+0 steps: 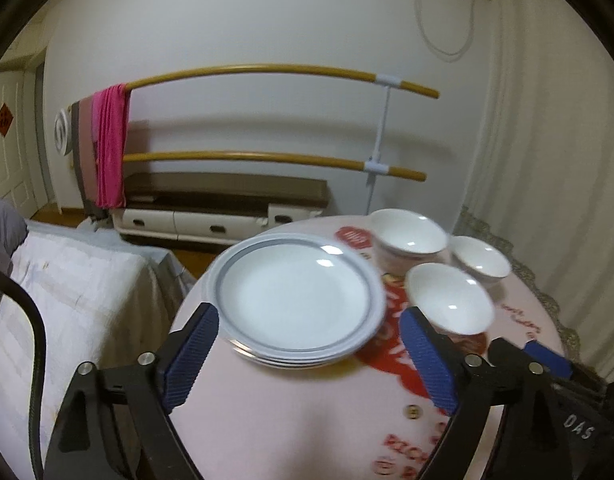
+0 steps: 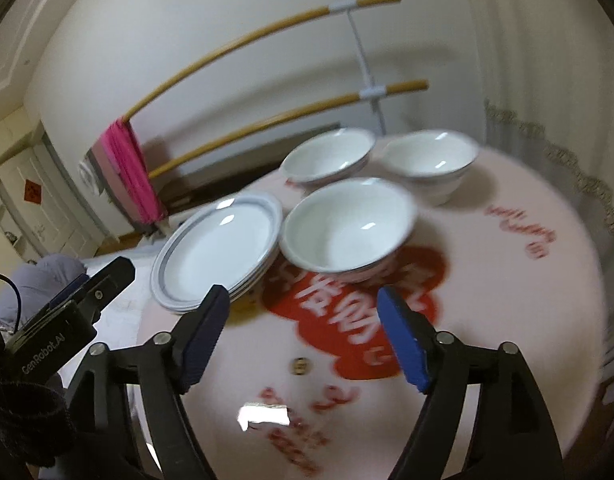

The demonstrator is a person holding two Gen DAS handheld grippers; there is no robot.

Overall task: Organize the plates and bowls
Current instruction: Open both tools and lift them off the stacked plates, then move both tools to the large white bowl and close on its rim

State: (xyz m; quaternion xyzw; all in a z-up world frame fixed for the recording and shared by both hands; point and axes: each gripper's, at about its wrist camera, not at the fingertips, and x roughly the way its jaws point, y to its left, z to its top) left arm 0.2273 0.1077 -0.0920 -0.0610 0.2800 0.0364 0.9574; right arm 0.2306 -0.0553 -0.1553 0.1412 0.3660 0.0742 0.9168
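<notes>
Left jaws: I see the left gripper (image 1: 309, 354) spread wide with nothing between its blue pads, hanging above the near part of the worktop (image 1: 291, 420).
Right jaws: my right gripper (image 2: 303, 334) is also spread wide and empty, over the red print on the cloth.
Plates: the stack of plates (image 1: 297, 302) sits on the left side of the worktop, straight ahead of the left jaws and just beyond their tips; no long axis, so the near rim is what I would go for.
Bowls: three white bowls stand apart, unstacked. The nearest bowl (image 2: 349, 230) lies dead ahead of the right jaws, just beside the plates; the far left bowl (image 2: 331, 158) and the far right bowl (image 2: 429, 164) sit behind it.
Nearer hand: right for the nearest bowl, left for the plates.
Coming move, my judgement: nest the bowls, starting with the right jaws straddling the near wall of the nearest bowl.
</notes>
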